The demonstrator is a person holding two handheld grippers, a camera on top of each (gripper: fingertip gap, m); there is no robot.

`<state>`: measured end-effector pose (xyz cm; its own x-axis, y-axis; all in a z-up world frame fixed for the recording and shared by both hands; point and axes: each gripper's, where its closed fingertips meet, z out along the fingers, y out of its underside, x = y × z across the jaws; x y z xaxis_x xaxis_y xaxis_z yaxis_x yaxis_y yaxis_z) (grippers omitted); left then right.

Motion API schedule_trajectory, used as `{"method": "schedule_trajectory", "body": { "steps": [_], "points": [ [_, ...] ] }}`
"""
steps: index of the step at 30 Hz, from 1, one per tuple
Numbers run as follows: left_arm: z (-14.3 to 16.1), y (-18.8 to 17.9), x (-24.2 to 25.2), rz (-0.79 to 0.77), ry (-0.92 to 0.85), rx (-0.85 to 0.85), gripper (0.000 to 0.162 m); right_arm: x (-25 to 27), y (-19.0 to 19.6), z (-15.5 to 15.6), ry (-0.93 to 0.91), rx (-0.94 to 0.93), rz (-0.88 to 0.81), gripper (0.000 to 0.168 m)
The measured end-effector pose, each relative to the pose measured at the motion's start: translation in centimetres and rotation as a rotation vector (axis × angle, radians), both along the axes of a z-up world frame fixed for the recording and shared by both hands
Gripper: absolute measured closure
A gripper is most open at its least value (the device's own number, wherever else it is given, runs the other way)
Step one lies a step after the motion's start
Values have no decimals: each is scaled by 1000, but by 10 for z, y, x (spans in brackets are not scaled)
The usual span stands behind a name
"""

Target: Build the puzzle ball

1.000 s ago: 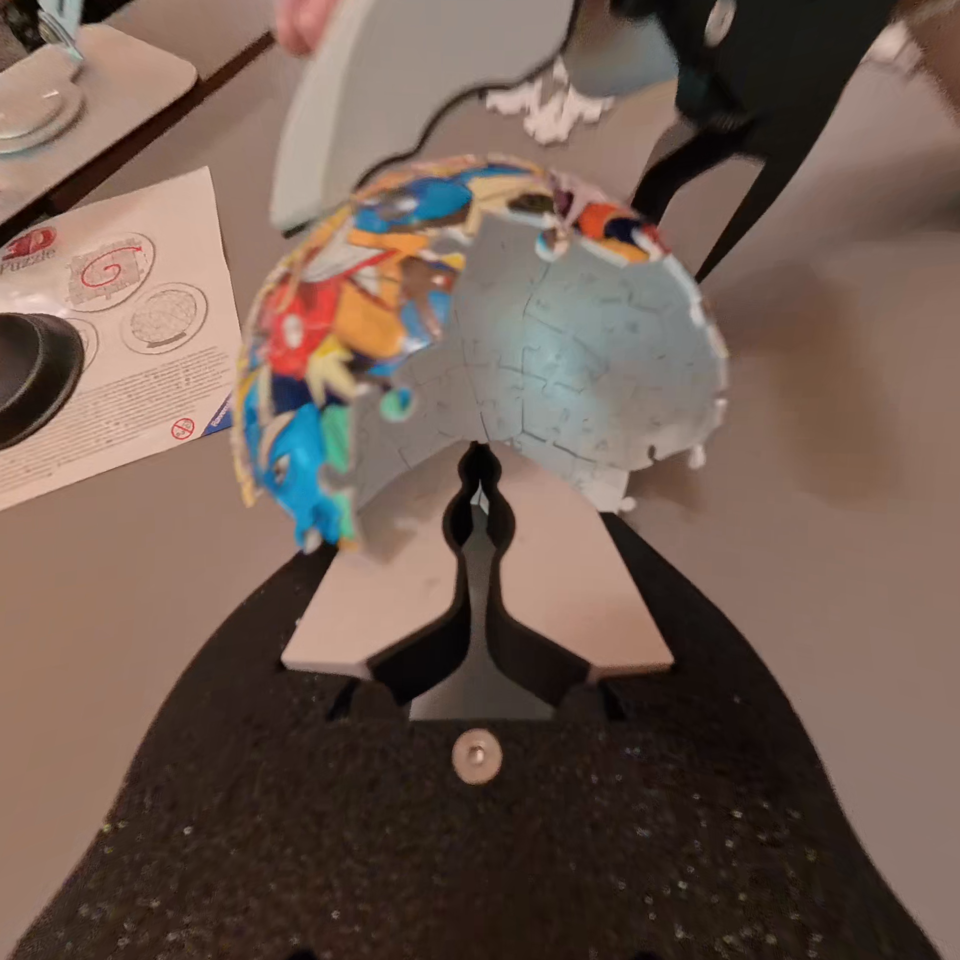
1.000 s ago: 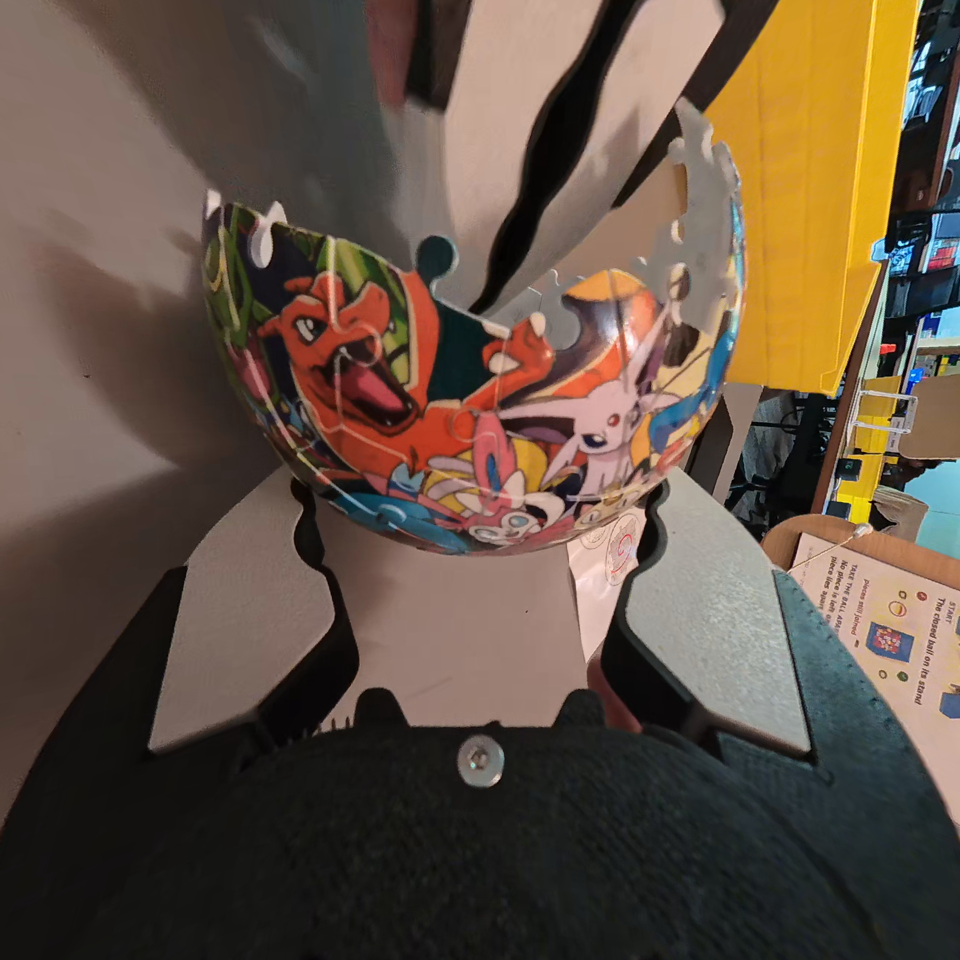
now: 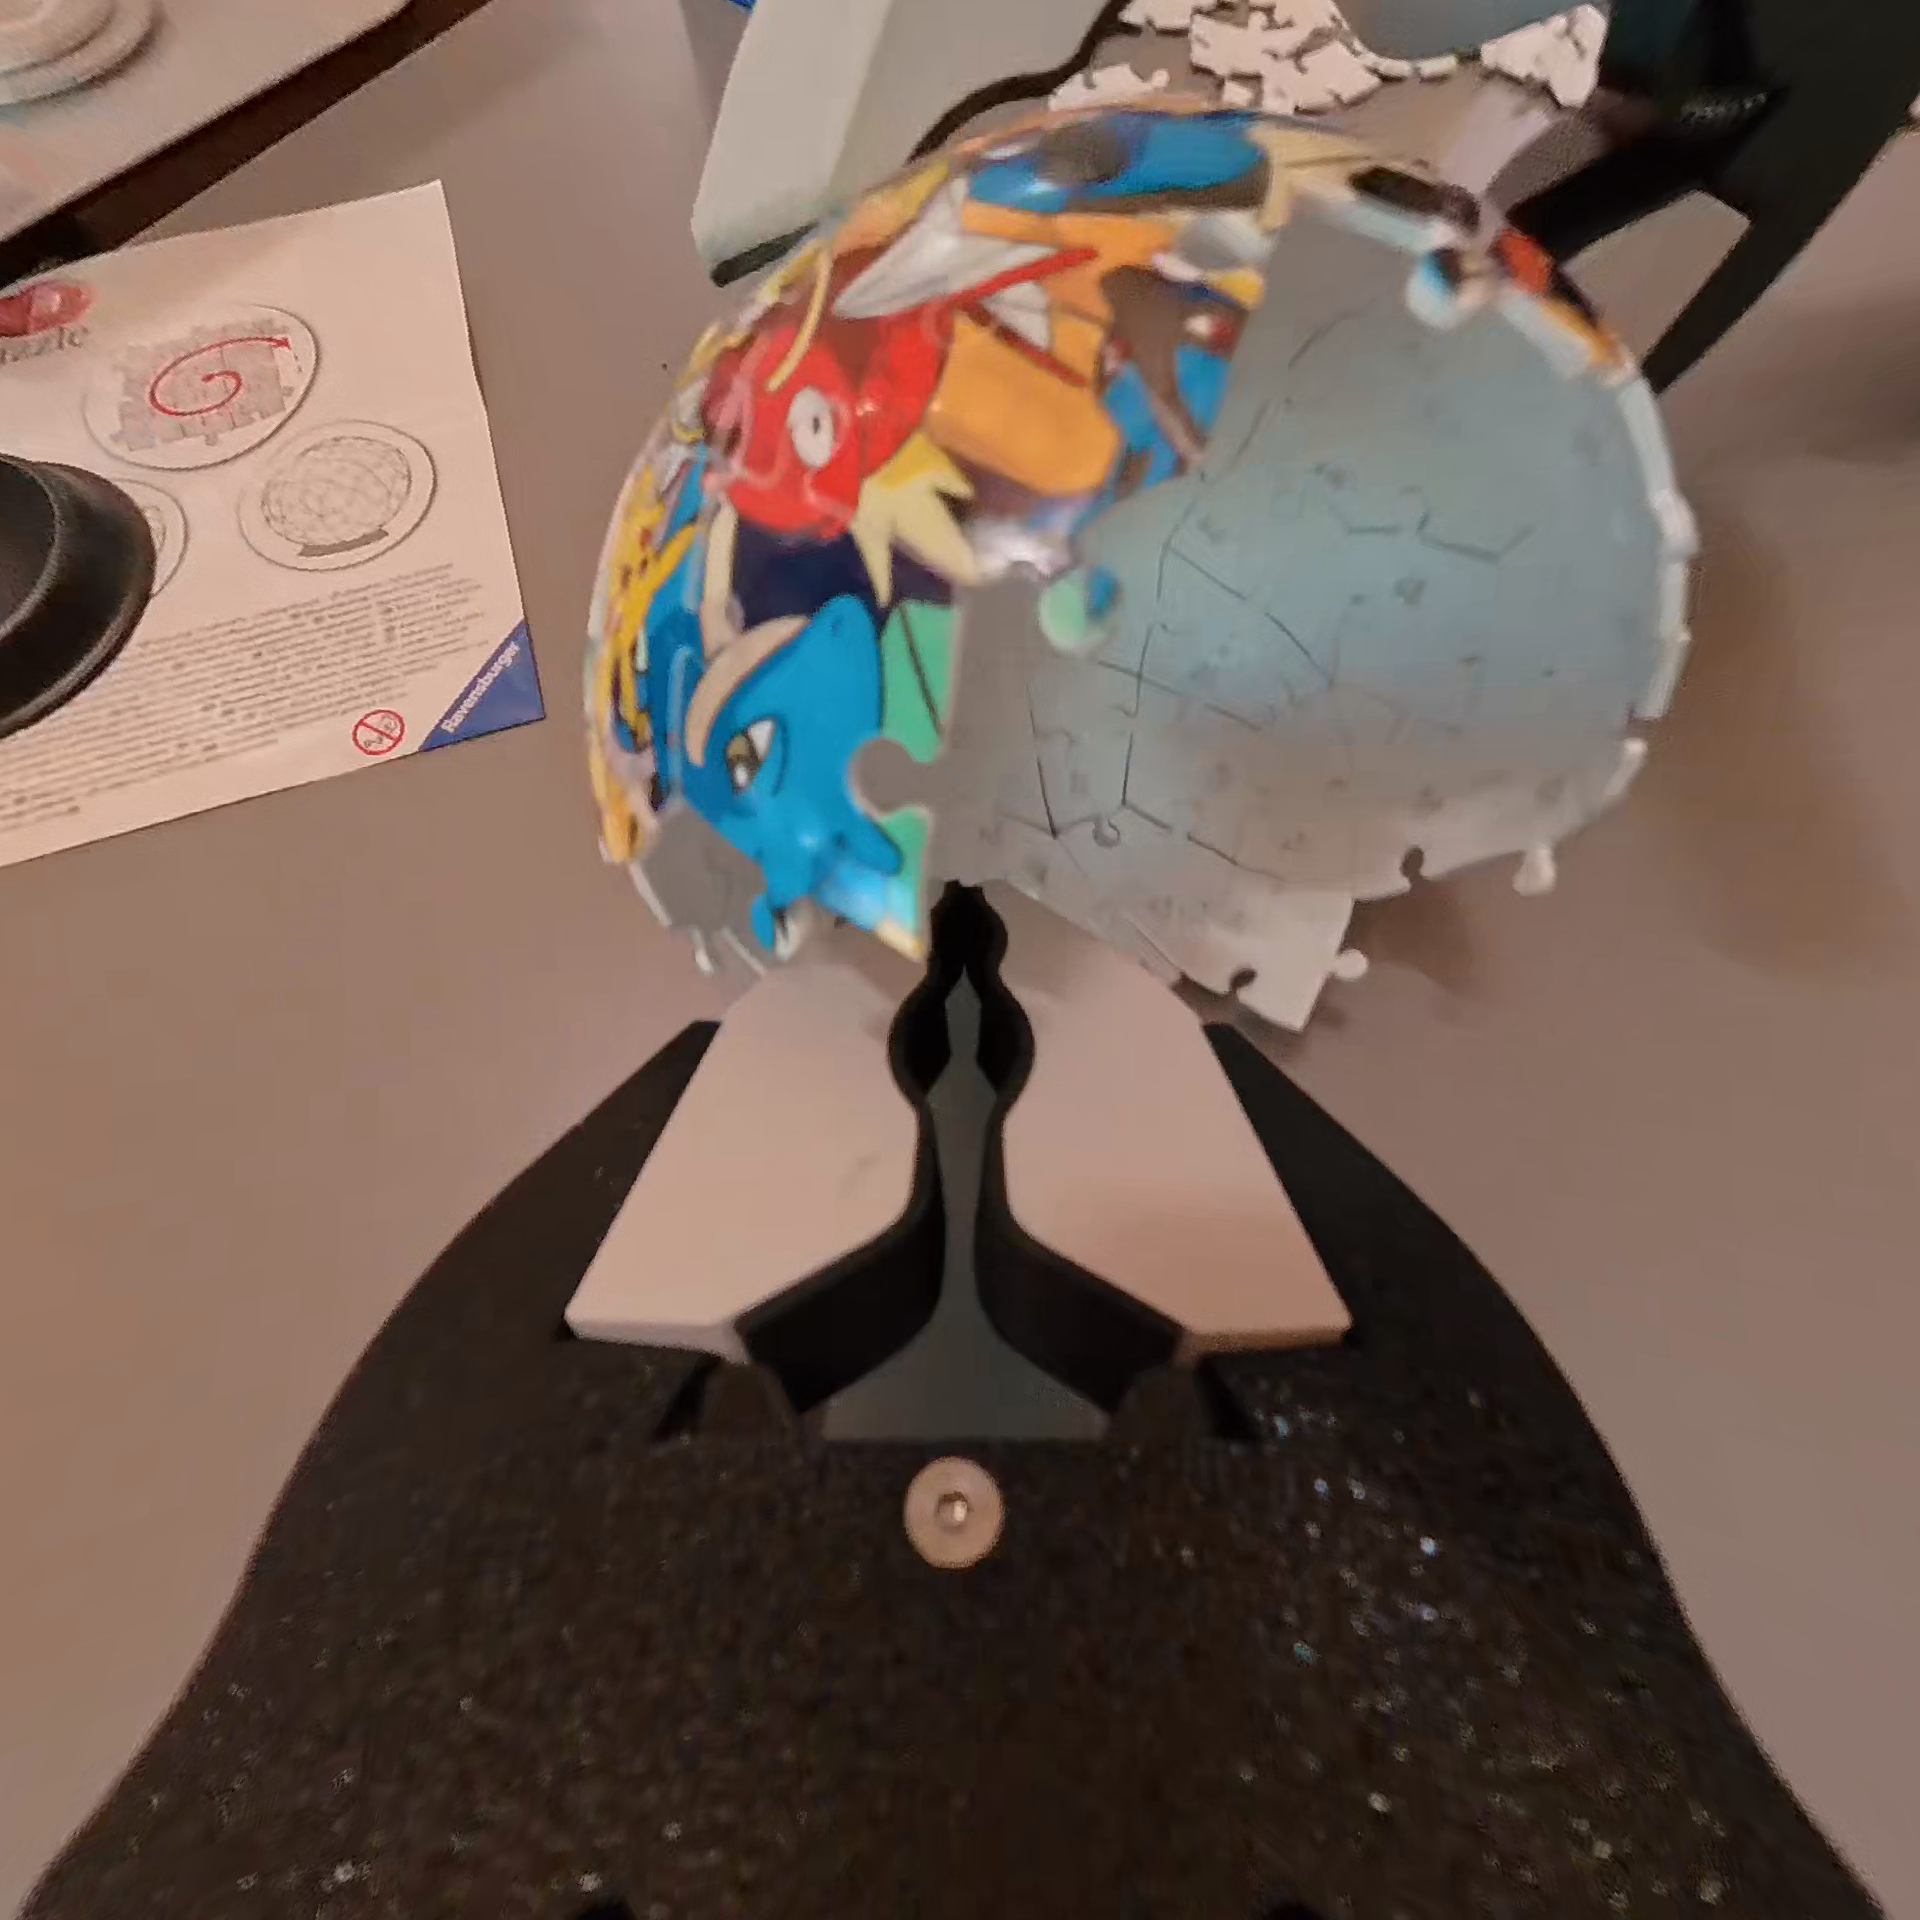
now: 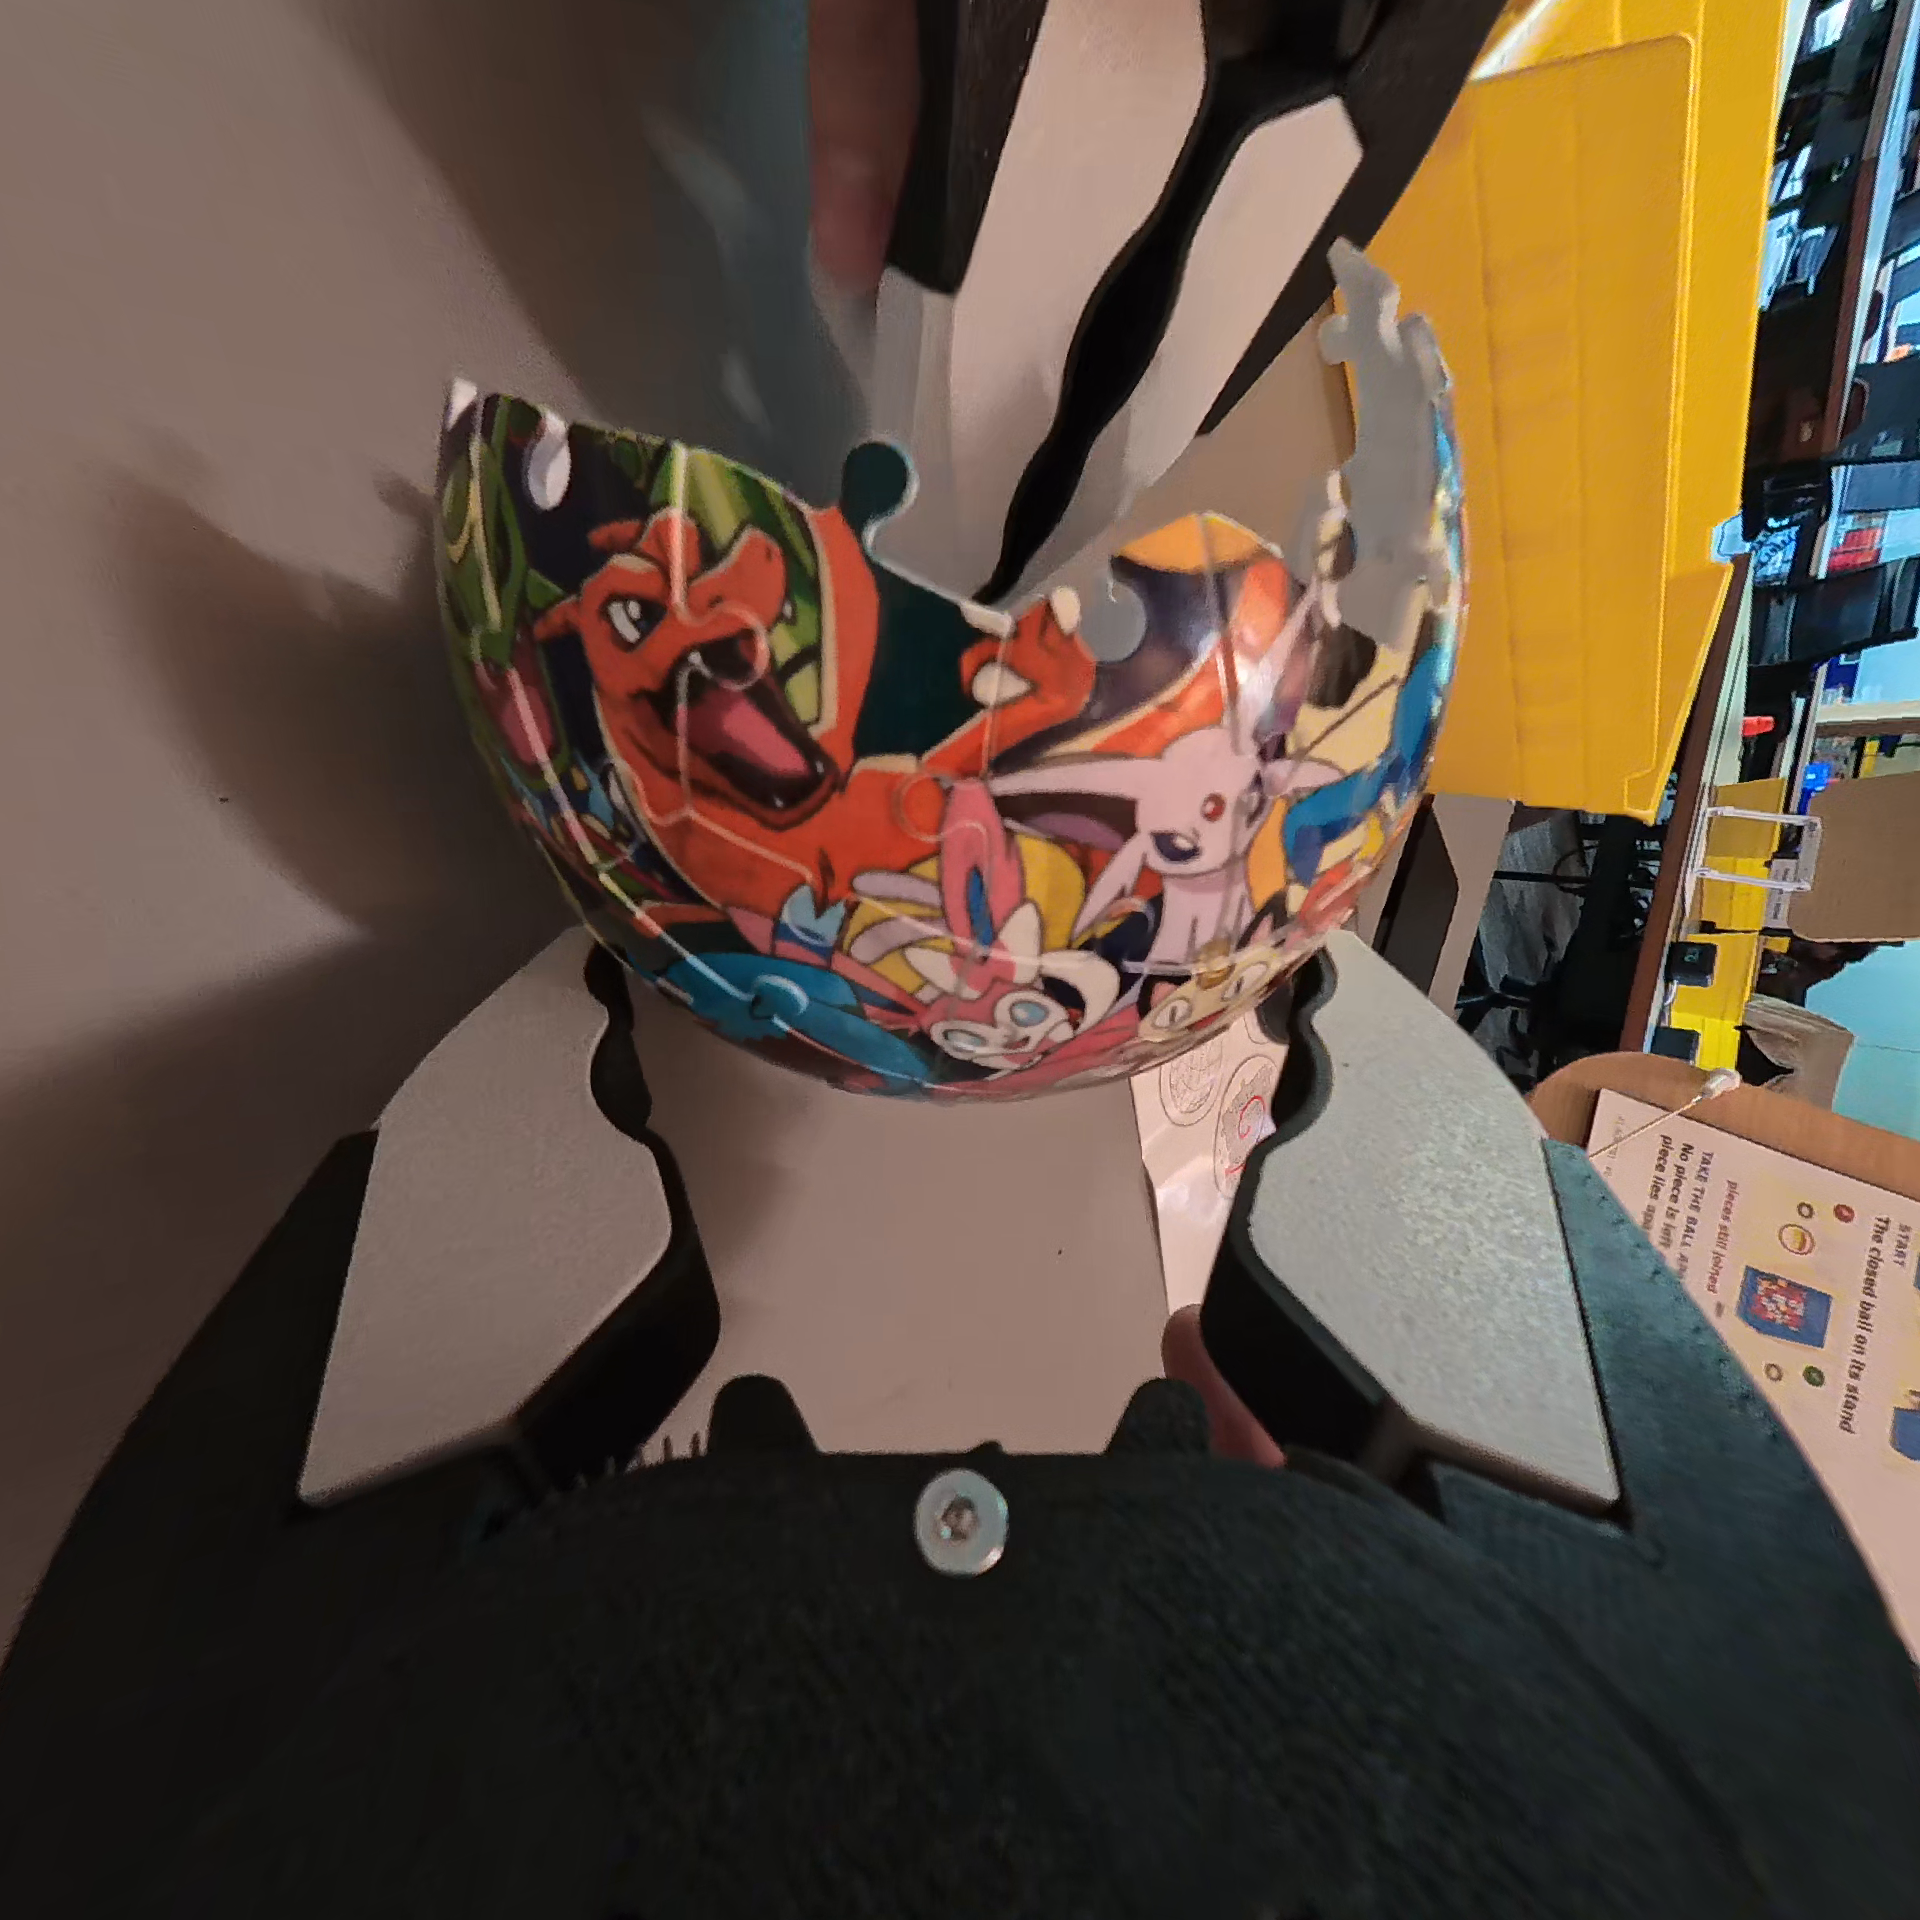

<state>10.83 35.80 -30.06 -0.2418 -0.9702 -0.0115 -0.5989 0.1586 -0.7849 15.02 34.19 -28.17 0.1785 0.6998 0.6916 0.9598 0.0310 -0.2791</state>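
The partly built puzzle ball (image 3: 1299,623) is an open shell, colourful outside and grey inside, held above the grey table (image 3: 260,1143). My left gripper (image 3: 961,925) is shut on the shell's jagged lower rim. In the right wrist view it (image 4: 997,592) comes down from above and pinches the rim. My right gripper (image 4: 956,997) holds the ball (image 4: 831,748) between its wide-set fingertips, one on each side of the round bottom. One of its fingers (image 3: 810,125) shows behind the ball in the left wrist view.
A printed instruction sheet (image 3: 312,520) lies left of the ball, with a black ring stand (image 3: 62,603) on it. Loose white puzzle pieces (image 3: 1299,52) lie beyond the ball. A yellow bin (image 4: 1558,416) and a cardboard box with a card (image 4: 1766,1299) are at the right. The left gripper's tips are roughly 6 cm from the right gripper's.
In the left wrist view the ball has shifted a little up and right and turned slightly. Both grips are unchanged.
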Motion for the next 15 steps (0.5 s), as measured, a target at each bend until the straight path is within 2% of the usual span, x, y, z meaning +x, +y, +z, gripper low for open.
{"method": "schedule_trajectory", "body": {
  "steps": [4, 8, 15],
  "points": [
    [10, -7, -4, -37, -11, -24, 162, -4, -1, 2, -17, 5, 9, 49],
    [-11, -10, 3, -49, 49, 87, 162, -9, -2, 4, -27, 12, 15, 49],
    [-25, -9, 15, -31, 71, 125, 162, -13, 3, 1, 76, -8, 17, 49]
  ]
}}
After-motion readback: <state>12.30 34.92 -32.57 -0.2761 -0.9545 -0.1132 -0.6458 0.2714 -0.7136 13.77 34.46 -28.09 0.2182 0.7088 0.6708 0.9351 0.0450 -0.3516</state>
